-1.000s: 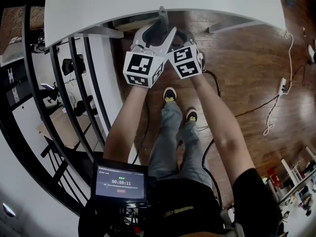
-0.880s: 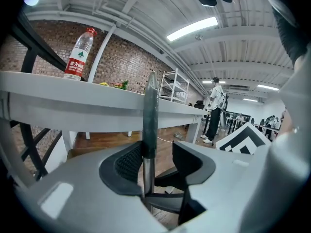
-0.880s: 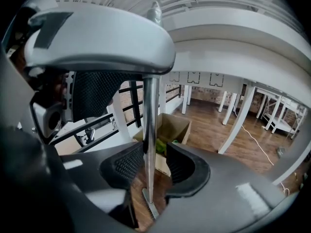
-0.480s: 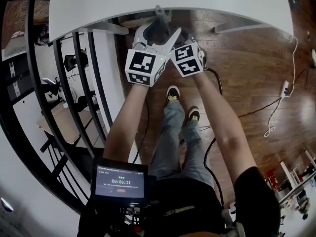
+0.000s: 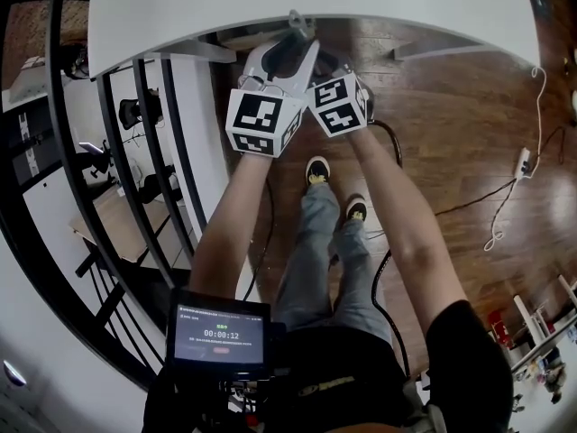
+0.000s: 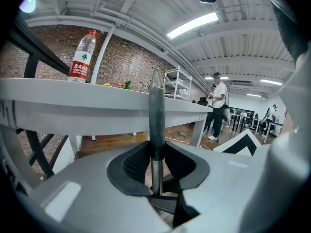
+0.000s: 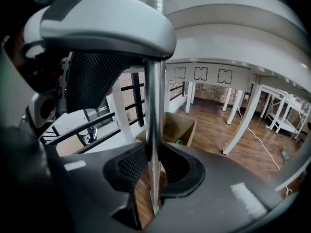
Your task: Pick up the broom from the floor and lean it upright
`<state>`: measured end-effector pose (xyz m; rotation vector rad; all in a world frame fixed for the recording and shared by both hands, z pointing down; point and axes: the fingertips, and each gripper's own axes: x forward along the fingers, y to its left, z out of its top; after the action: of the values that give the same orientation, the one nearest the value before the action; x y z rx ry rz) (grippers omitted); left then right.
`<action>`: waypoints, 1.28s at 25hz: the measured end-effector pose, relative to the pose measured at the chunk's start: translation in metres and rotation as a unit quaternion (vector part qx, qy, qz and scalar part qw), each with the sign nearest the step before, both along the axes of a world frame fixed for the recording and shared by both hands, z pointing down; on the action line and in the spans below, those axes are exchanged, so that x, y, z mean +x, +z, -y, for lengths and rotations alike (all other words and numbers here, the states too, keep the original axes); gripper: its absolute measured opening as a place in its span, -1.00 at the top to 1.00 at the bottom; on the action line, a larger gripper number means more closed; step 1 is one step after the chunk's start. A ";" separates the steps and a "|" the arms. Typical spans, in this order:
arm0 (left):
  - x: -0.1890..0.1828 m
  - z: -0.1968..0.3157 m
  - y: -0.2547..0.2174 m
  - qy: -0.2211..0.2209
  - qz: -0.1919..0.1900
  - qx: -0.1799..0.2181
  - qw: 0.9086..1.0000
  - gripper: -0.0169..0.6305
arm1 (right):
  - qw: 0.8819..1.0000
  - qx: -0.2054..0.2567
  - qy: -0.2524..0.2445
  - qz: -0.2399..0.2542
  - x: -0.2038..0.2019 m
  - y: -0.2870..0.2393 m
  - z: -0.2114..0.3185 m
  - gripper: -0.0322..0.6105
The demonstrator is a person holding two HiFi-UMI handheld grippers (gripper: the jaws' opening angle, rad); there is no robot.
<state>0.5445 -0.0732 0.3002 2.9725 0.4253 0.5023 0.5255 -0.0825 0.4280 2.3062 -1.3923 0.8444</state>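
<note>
Table: a long white table lies at the person's twelve o'clock, its edge right in front of both grippers.
Railing: a black metal railing runs from nine to seven o'clock, close beside the left arm.
Box: an open brown cardboard box stands on the floor ahead, near the railing.
Cables: a white cable trails over the boards at three o'clock.
Bottle: a clear plastic water bottle with a red label stands upright on the table, at ten o'clock from the pole.
Floor: dark polished wooden boards.
Room: brick wall, white ceiling with strip lights, more white tables further off.
Broom: the grey metal broom handle stands upright at the table edge, long axis vertical, top end rising past the tabletop. I can't tell whether it touches the table.
Left gripper: white jaws closing, black pads on the handle, higher up the pole.
Right gripper: dark jaws closing, pads on the handle, lower down.
</note>
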 end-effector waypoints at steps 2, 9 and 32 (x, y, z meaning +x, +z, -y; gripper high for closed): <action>0.001 -0.008 -0.003 0.010 -0.003 -0.001 1.000 0.61 | 1.000 0.002 0.015 0.007 0.000 -0.003 -0.007 0.63; 0.005 -0.048 -0.003 0.068 -0.009 0.004 0.998 0.61 | 0.995 0.007 0.081 0.054 -0.002 -0.004 -0.043 0.63; 0.023 -0.079 0.024 0.088 0.021 0.019 0.996 0.20 | 0.995 -0.011 0.078 0.060 0.015 0.018 -0.075 0.46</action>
<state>0.5676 0.0055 0.3239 2.9699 0.6839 0.5956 0.5402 -0.0074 0.4458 2.4086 -1.2538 1.0546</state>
